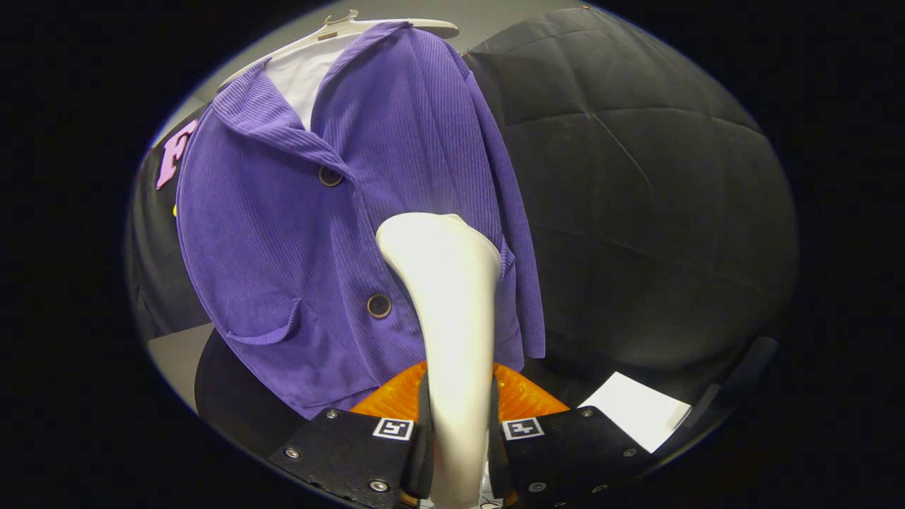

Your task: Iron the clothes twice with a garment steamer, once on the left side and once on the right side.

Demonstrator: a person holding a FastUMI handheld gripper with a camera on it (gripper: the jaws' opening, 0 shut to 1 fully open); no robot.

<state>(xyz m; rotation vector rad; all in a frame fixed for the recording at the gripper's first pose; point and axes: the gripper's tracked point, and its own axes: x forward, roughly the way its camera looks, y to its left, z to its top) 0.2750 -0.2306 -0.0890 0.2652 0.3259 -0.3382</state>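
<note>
Claw (456, 445) is clamped on the white steamer (452, 318) — head against the purple jacket's (297, 233) right front (jacket's on a hanger (368, 27)), near the lower button (379, 305).

The garment steamer (449, 311) stands centre frame between the gripper (456, 445) fingers, its head against the jacket (339, 212), which hangs from a hanger (396, 25) at upper left; a paper sheet (636, 410) lies lower right.

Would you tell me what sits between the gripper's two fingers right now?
The steamer's handle, clamped by both fingers in the gripper view; its head rests against the purple jacket ahead.
</note>
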